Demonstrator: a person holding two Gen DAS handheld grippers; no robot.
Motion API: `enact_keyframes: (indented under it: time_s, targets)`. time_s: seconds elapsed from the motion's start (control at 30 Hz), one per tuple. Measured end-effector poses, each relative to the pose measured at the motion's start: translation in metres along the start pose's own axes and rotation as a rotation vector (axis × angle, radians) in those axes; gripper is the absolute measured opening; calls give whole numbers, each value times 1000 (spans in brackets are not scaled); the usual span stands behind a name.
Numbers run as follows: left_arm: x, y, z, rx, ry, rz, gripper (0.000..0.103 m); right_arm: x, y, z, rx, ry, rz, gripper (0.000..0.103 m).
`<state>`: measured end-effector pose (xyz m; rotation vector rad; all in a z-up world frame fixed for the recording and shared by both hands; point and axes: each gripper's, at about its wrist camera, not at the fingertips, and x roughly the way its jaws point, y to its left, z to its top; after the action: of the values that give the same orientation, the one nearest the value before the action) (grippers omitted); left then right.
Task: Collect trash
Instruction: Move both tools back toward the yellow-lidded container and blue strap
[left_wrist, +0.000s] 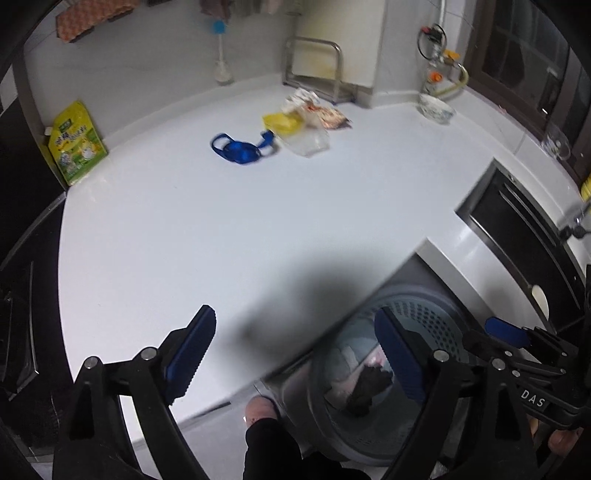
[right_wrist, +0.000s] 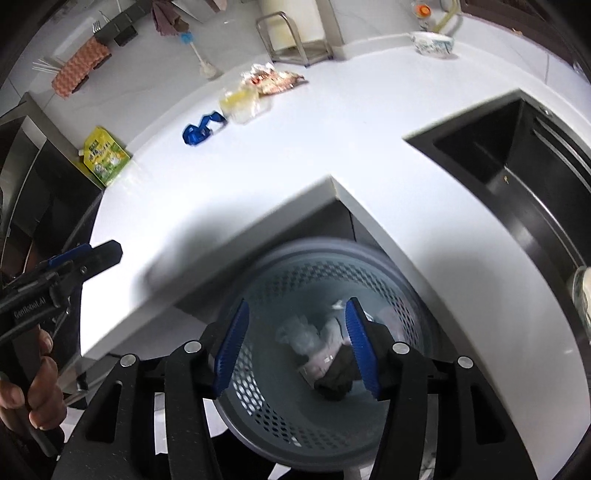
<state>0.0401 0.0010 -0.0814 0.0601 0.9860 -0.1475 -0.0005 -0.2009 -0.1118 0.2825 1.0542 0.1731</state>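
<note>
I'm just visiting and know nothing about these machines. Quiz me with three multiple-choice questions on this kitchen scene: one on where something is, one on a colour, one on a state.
1. Where does the trash basket stand?
A. on the counter
B. on the floor below the counter edge
C. in the sink

2. What colour is the strap lying on the counter?
A. red
B. green
C. blue

3. How is the right gripper?
A. open and empty
C. closed on a bowl
B. closed on a wrapper

Answers: 1 B, the basket sits lower than the counter edge, beside a foot. 2 C, it is bright blue beside the clear container. 3 A, its pads stand apart with only the basket's contents seen far below.
</note>
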Motion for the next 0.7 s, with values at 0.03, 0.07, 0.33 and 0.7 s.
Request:
enact_keyframes:
  time_s: [0.03, 0.07, 0.33, 0.7]
  targets:
    - [0, 6, 5, -6, -5, 5, 86, 0, 4, 6, -7, -9, 1, 57]
    - [-1, 11, 11, -11, -12, 10, 86, 1, 8, 13, -17, -18, 2, 57]
    - [1, 54, 54, -55, -69, 52, 91, 15, 36, 66, -67, -74, -2, 68]
    - [47, 91, 103, -81, -54, 45, 93, 59, 66, 145, -124, -100, -31, 71]
